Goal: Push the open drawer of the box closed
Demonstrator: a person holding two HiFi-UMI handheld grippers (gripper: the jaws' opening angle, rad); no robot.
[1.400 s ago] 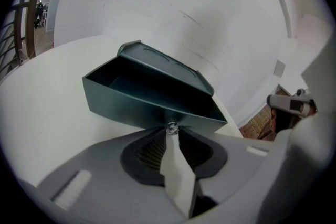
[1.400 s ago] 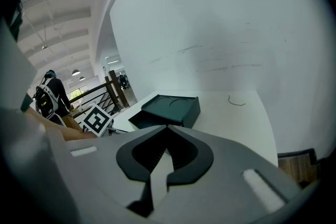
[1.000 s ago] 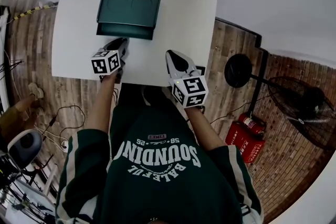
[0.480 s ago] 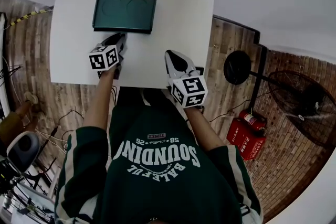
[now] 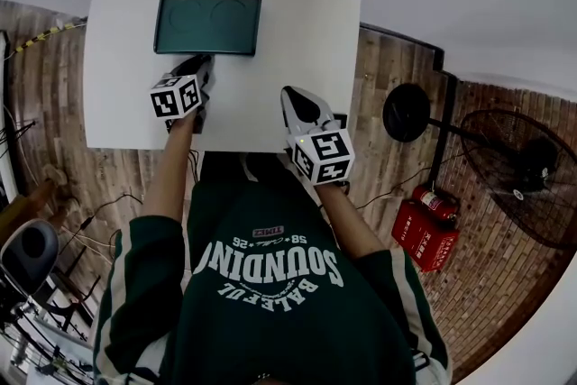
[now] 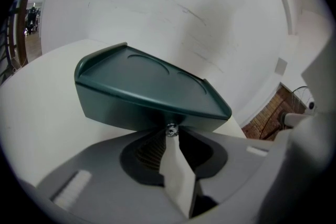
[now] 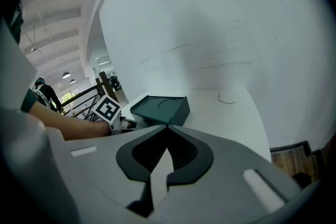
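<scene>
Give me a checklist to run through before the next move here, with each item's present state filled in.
1. Drawer shut: the front of the green box looks flush in the head view and nothing sticks out: ok.
2. Left hand-held gripper: jaws together, tips at the small silver knob on the box front: ok.
3. Knob free of those jaws: cannot tell.
4. Right hand-held gripper: jaws together, nothing between them, apart from the box: ok.
5. Box sits well inside the edges of the white table: ok.
</scene>
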